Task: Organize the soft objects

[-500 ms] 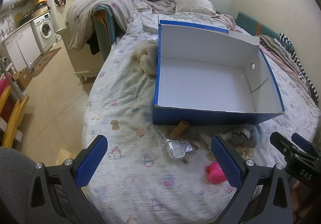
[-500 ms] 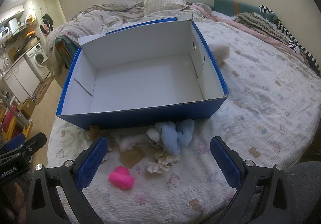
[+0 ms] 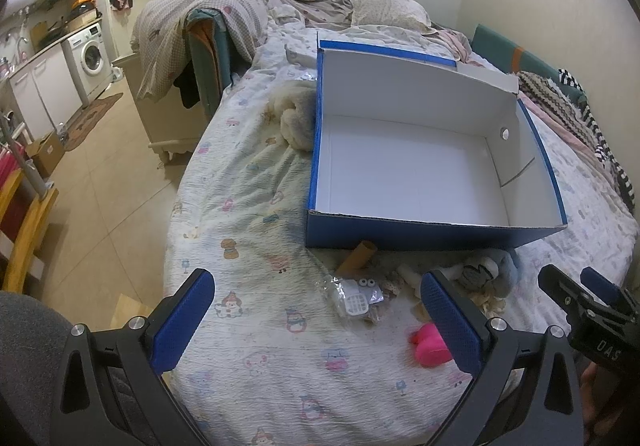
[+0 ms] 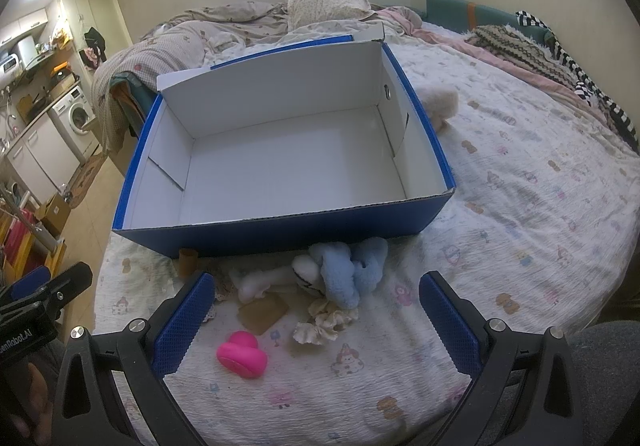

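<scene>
An empty blue box [image 3: 420, 236] with a white inside stands on the bed; it also shows in the right wrist view [image 4: 280, 232]. In front of it lie a blue-and-white plush toy [image 4: 344, 272], a pink soft toy [image 4: 242, 354], a cream crumpled scrunchie [image 4: 324, 324], a tan pad [image 4: 264, 311] and a tan tube [image 3: 356, 256]. A clear bag of small items [image 3: 358, 296] lies beside them. My left gripper [image 3: 316, 322] is open and empty, above the bed short of the pile. My right gripper [image 4: 316, 322] is open and empty, just short of the toys.
A cream fluffy plush [image 3: 298, 118] lies against the box's far side; it also shows in the right wrist view [image 4: 440, 102]. Rumpled quilts and a pillow [image 3: 388, 8] fill the bed's head. Striped clothes [image 4: 560, 50] lie along the wall. The bed edge drops to a tiled floor [image 3: 104, 190] on the left.
</scene>
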